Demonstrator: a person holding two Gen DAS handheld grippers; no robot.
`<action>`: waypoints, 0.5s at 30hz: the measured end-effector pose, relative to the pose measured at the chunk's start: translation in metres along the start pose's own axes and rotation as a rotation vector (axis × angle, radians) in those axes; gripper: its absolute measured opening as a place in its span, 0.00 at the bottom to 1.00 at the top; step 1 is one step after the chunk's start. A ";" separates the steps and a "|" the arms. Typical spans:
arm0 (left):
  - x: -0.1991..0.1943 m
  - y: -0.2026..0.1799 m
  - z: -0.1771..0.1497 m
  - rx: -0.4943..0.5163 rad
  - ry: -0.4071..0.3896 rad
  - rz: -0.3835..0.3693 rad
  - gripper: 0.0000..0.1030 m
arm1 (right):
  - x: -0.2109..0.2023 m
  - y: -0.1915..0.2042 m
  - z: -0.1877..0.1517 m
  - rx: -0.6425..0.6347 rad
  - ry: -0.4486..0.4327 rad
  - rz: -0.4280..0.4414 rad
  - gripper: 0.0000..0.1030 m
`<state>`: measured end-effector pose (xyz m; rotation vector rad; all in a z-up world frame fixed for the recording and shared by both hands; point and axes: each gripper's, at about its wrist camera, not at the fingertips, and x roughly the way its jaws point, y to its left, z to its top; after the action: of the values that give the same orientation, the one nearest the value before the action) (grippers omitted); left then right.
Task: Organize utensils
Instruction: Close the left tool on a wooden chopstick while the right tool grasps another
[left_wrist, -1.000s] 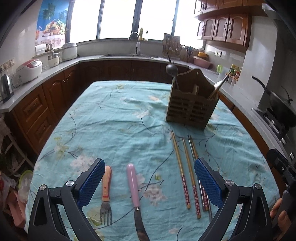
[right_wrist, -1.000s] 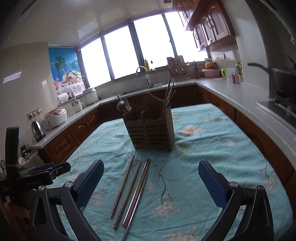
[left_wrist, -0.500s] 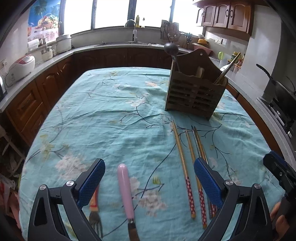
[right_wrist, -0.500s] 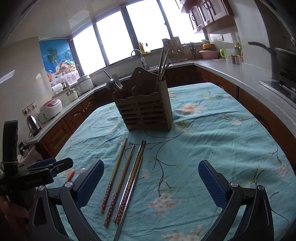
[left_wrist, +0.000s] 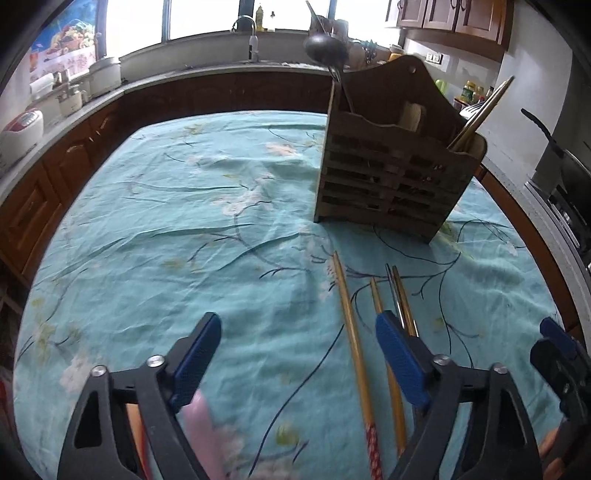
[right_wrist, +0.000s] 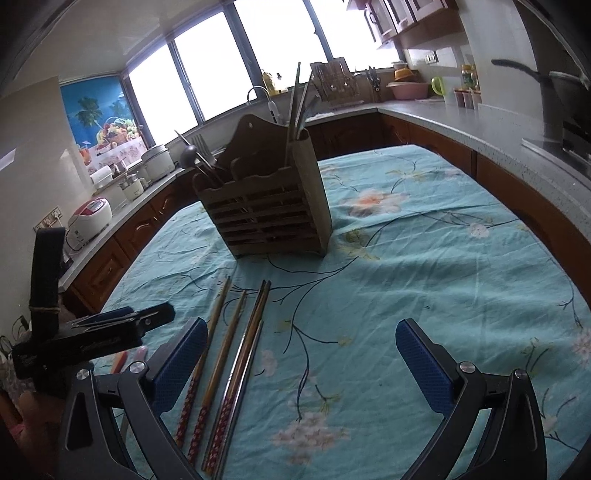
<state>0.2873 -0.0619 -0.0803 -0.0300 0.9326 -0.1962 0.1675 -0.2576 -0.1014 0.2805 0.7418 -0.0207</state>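
Observation:
A wooden slatted utensil holder (left_wrist: 395, 177) stands on the table with a ladle and chopsticks in it; it also shows in the right wrist view (right_wrist: 269, 214). Several chopsticks (left_wrist: 354, 339) lie in front of it, seen too in the right wrist view (right_wrist: 229, 354). A pink-handled knife (left_wrist: 201, 432) and an orange-handled fork (left_wrist: 135, 428) lie under my left gripper's left finger. My left gripper (left_wrist: 295, 358) is open, low over the cloth. My right gripper (right_wrist: 303, 362) is open, with the chopsticks beside its left finger.
The table carries a teal flowered cloth (left_wrist: 184, 229). Counters with cabinets surround it, with rice cookers (left_wrist: 22, 129) at left, a sink (left_wrist: 255, 44) at the back and a stove with a pan (left_wrist: 554, 147) at right.
Both grippers have moved forward and lower toward the holder. The knife and fork have slid down to the frame's bottom edge in the left wrist view. Both stay open.

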 end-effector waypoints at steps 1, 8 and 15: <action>0.007 -0.001 0.003 0.000 0.005 -0.002 0.77 | 0.003 -0.001 0.000 0.002 0.005 -0.001 0.99; 0.048 -0.003 0.020 0.007 0.041 -0.028 0.64 | 0.022 -0.008 0.007 0.019 0.035 -0.007 0.98; 0.068 0.000 0.012 0.052 0.074 0.009 0.21 | 0.040 -0.006 0.012 0.032 0.061 -0.011 0.81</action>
<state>0.3357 -0.0751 -0.1269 0.0299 1.0009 -0.2146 0.2042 -0.2638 -0.1210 0.3083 0.8038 -0.0346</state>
